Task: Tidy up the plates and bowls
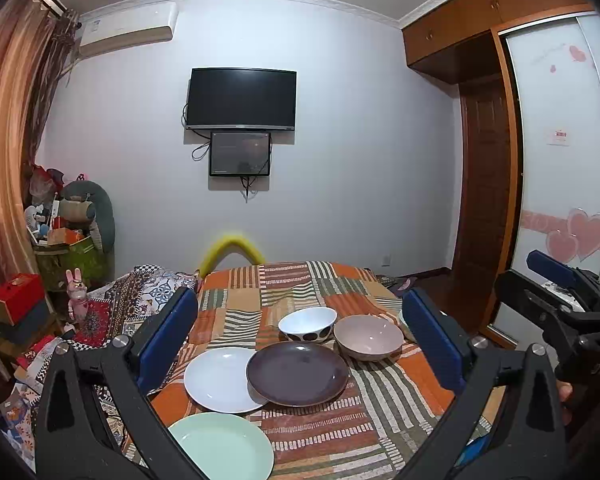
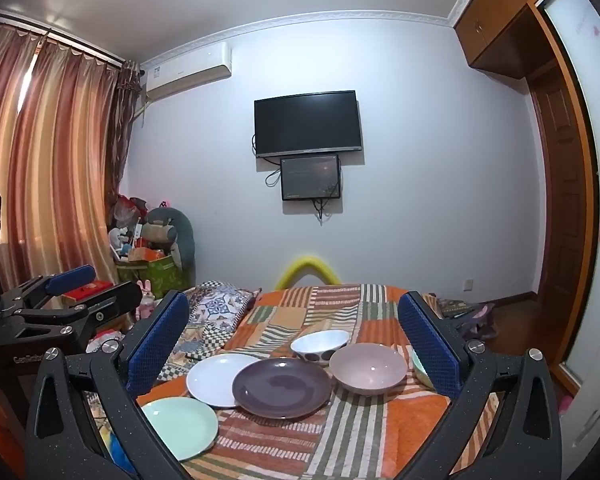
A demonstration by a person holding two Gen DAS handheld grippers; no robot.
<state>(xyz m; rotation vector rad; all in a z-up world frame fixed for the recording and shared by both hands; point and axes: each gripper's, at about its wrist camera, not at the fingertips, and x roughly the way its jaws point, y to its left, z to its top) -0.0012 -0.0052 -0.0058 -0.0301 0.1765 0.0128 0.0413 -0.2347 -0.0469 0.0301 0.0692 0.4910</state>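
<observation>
Plates and bowls are sitting ahead of both grippers on the patchwork cloth point(image 1: 340, 432). I am holding the left gripper point(image 1: 300, 344) wide open with nothing between its fingers; the purple plate point(image 1: 297, 373) is lying straight ahead of it, overlapping the white plate point(image 1: 216, 380). The green plate point(image 1: 224, 446) is nearest. The spotted bowl point(image 1: 308, 324) and pink bowl point(image 1: 369, 337) are sitting farther off. My right gripper point(image 2: 294, 340) is gaping too, empty.

Clear approach over purple plate point(image 1: 297, 373)
</observation>
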